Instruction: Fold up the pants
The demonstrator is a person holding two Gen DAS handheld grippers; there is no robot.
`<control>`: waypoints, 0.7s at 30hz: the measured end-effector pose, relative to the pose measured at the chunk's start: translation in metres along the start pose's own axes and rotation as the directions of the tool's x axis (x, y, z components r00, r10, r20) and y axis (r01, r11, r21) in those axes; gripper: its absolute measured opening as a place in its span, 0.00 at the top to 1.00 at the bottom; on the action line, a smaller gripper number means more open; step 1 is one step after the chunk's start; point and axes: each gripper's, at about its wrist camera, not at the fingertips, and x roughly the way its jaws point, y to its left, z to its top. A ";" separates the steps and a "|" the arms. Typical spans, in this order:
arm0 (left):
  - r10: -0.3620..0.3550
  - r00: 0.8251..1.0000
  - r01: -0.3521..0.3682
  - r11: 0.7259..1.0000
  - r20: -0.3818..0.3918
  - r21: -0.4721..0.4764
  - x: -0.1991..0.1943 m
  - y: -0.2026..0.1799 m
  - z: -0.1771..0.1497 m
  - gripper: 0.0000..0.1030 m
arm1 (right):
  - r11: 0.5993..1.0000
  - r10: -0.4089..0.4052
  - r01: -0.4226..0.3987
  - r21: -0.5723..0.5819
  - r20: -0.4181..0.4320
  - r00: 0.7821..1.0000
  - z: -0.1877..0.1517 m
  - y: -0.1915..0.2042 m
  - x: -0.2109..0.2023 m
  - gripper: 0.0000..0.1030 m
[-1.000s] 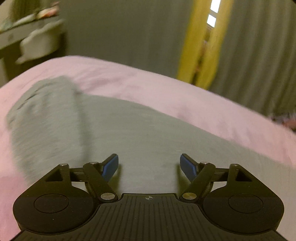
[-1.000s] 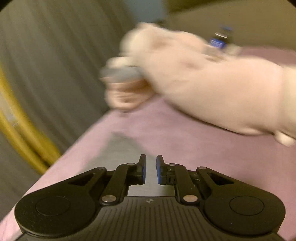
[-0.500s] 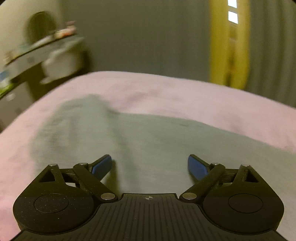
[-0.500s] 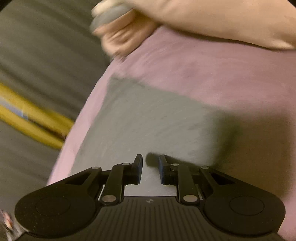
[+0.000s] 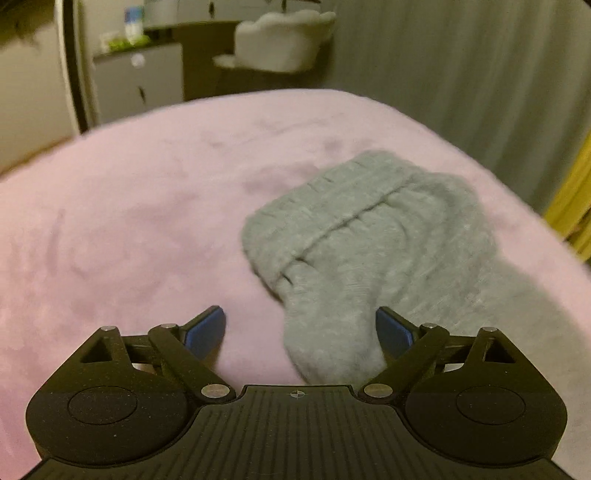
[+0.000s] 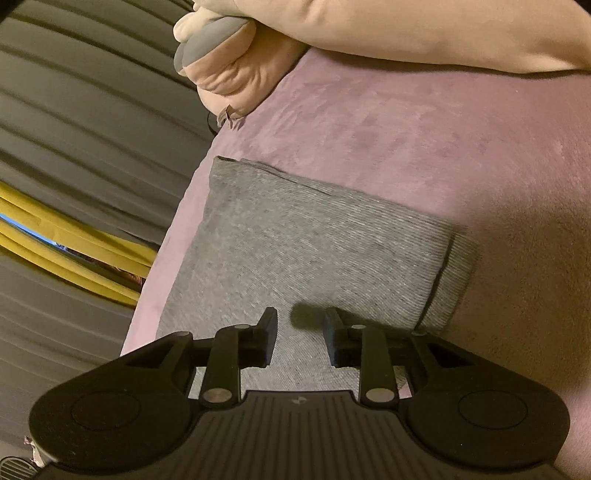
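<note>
The grey knit pants (image 5: 373,236) lie right of centre on the pink bed (image 5: 147,221), soft, light and floppy. Left claw (image 5: 299,328), spread wide, straddles the waistband edge; right claw (image 6: 300,332), just been opening, hovers over folded cloth, empty.

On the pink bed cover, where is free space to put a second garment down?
In the left wrist view, the pink cover lies bare left of the grey pants, up to the bed's far edge. In the right wrist view, a bare strip runs between the pants and the stuffed toy. The curtain-side edge is tight.
</note>
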 end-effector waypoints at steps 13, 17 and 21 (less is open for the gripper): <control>-0.340 0.939 0.330 0.934 0.054 0.138 -0.108 -0.049 -0.019 0.05 | 0.999 -0.029 0.031 -0.009 0.103 0.994 0.006 -0.029 -0.059 0.42; -0.438 0.898 0.439 0.893 -0.030 0.096 -0.131 -0.072 -0.072 0.04 | 0.997 -0.056 0.051 0.056 0.091 0.994 0.008 -0.055 -0.067 0.41; -0.404 0.902 0.418 0.906 -0.154 0.070 -0.132 -0.099 -0.104 0.04 | 0.993 0.039 -0.044 0.112 0.050 0.998 0.015 -0.067 -0.060 0.41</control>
